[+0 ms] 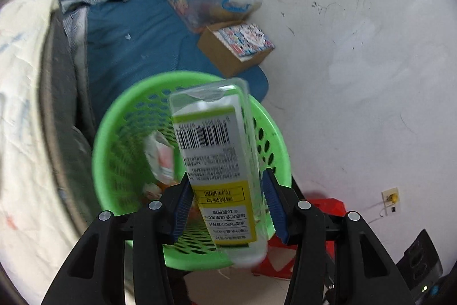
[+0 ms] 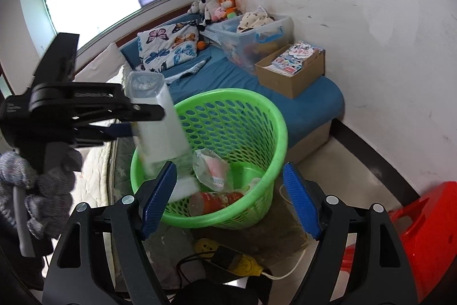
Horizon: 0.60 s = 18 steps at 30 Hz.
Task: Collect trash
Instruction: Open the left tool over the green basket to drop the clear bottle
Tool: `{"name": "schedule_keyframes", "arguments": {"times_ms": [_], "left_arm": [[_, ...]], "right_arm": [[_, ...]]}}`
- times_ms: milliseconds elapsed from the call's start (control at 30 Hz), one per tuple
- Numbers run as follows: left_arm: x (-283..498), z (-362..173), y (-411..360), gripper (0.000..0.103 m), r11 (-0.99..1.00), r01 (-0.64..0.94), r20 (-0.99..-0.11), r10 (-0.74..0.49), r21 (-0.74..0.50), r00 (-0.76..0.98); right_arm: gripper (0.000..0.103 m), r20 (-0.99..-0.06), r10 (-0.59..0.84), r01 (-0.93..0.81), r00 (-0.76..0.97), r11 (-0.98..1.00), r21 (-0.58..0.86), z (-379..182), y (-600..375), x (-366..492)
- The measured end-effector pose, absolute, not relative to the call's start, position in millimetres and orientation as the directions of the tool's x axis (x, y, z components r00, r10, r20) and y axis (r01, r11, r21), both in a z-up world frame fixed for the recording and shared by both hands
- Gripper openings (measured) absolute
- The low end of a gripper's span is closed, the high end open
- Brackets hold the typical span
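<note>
My left gripper [image 1: 227, 207] is shut on a clear plastic package [image 1: 217, 156] with a yellow and white label and a barcode. It holds the package over the green mesh basket [image 1: 120, 139]. In the right wrist view the left gripper [image 2: 128, 119] comes in from the left, holding the package [image 2: 160, 122] tilted above the basket's [image 2: 257, 116] near left rim. The basket holds a crumpled wrapper [image 2: 214, 167] and a red cup [image 2: 217, 200]. My right gripper [image 2: 231, 199] is open and empty just in front of the basket.
The basket stands on the floor beside a blue mattress [image 2: 257, 82] with a cardboard box [image 2: 291, 70], a clear storage bin [image 2: 257, 33] and a butterfly pillow [image 2: 168, 47]. A yellow power strip [image 2: 228, 259] lies on the floor. A red stool [image 2: 422, 233] stands at the right by the white wall [image 2: 371, 19].
</note>
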<state>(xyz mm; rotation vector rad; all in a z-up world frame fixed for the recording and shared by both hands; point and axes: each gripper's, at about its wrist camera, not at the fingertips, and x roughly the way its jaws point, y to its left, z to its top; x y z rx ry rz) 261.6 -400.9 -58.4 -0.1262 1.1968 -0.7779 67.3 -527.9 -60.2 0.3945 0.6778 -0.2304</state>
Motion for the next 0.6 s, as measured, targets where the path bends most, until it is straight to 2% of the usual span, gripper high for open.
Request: {"name": "schedule_keyframes", "arguments": {"times_ms": [167, 333, 600], "left_arm": [[252, -70, -404, 0.049, 0.715, 0.463, -0.772, -0.628, -0.524, 0.098], [245, -61, -385, 0.049, 0.718, 0.488, -0.775, -0.62, -0.496, 0.125], [236, -29, -326, 0.049, 0.768, 0.503, -0.776, -0.573, -0.397, 0.263]], "right_arm": [[0.077, -0.645, -0.083, 0.338, 0.76, 0.898, 0.283, -61, -530, 63], [0.077, -0.638, -0.079, 0.333, 0.766, 0.898, 0.288, -59, -527, 61], [0.077, -0.615, -0.045, 0.279, 0.787, 0.915, 0.291, -45, -507, 64]]}}
